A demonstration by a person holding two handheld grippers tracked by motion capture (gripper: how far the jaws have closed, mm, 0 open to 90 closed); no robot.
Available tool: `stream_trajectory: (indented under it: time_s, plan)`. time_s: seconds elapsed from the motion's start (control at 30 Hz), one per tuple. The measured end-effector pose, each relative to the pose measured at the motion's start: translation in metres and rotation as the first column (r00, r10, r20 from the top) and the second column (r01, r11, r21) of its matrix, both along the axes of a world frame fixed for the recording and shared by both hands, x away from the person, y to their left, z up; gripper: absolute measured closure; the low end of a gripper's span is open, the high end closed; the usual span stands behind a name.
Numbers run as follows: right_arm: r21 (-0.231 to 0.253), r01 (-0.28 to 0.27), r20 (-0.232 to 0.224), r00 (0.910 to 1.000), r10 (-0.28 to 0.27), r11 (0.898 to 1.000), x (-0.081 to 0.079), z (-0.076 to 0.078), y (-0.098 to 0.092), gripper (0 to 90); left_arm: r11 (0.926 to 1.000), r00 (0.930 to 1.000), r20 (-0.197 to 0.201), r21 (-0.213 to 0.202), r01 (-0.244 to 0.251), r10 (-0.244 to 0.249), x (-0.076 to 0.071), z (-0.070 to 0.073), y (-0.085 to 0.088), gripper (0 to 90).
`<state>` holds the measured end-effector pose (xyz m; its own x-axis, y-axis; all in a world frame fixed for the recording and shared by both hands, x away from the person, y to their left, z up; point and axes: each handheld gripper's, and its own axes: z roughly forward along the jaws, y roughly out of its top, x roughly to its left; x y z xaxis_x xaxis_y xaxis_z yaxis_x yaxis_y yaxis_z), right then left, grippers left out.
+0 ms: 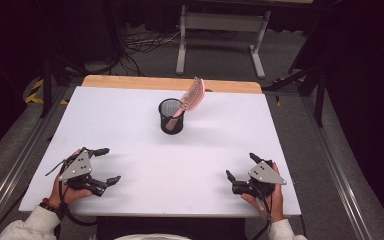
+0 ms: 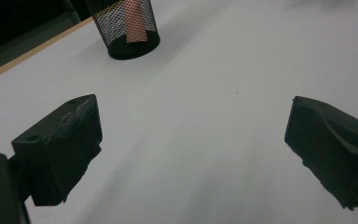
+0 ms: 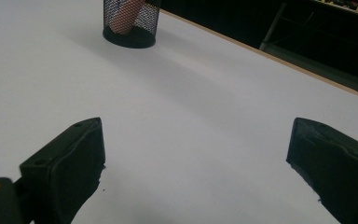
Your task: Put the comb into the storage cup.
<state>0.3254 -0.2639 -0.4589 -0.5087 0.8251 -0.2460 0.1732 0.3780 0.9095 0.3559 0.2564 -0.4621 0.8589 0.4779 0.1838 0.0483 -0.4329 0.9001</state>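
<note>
A pink hairbrush (image 1: 191, 97) stands handle-down in a black mesh cup (image 1: 171, 116), its bristled head leaning out over the cup's rim toward the right and the far side. The cup sits on the white table (image 1: 130, 130), toward its far edge and about midway across it. Well short of the cup, near the front edge, the left gripper (image 1: 104, 165) rests low over the table to the cup's left, jaws spread wide with nothing between them; the right gripper (image 1: 240, 168) sits to the cup's right, likewise spread and empty. The cup looks light and the brush top-heavy, so the main risk is tipping: a gripper nudging the overhanging head, or pulling the brush out at a slant, could drag the cup over or slide it toward the wooden strip (image 1: 130, 82) behind it. A pinch on the bristles rather than the handle might also slip.
</note>
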Motion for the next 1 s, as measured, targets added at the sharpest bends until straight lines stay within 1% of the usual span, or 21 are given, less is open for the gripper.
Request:
stream_trajectory:
  time_s: [0.03,0.1,0.3,0.6,0.7,1.0]
  plan:
    - [0.003,-0.009,-0.003,1.0000,0.009,1.000,0.000,0.000,0.000,4.5,1.0000,1.0000,-0.001,0.000,0.000,0.000,0.000,0.000,0.000,4.9]
    - [-0.008,-0.003,0.006,1.0000,0.003,1.000,0.000,0.000,0.000,4.5,1.0000,1.0000,-0.002,0.003,0.002,-0.002,0.000,0.000,-0.001,4.8]
    - [0.009,-0.006,0.014,0.9999,0.006,1.000,-0.001,0.001,0.000,4.5,1.0000,1.0000,-0.001,0.008,0.004,-0.004,-0.001,0.000,-0.002,4.6]
    - [-0.017,-0.023,0.018,0.9996,0.023,1.000,-0.002,0.002,0.007,4.4,0.9999,0.9999,-0.002,0.003,0.011,-0.011,-0.002,0.000,-0.001,4.4]
    - [-0.025,-0.021,0.022,0.9995,0.021,0.999,-0.003,0.003,0.009,4.4,0.9998,0.9999,0.002,0.008,0.016,-0.016,-0.004,0.000,-0.002,4.4]
    - [-0.021,-0.022,0.029,0.9993,0.023,1.000,-0.002,0.004,0.010,4.5,0.9999,0.9999,-0.007,0.009,0.013,-0.013,-0.002,-0.001,-0.002,4.4]
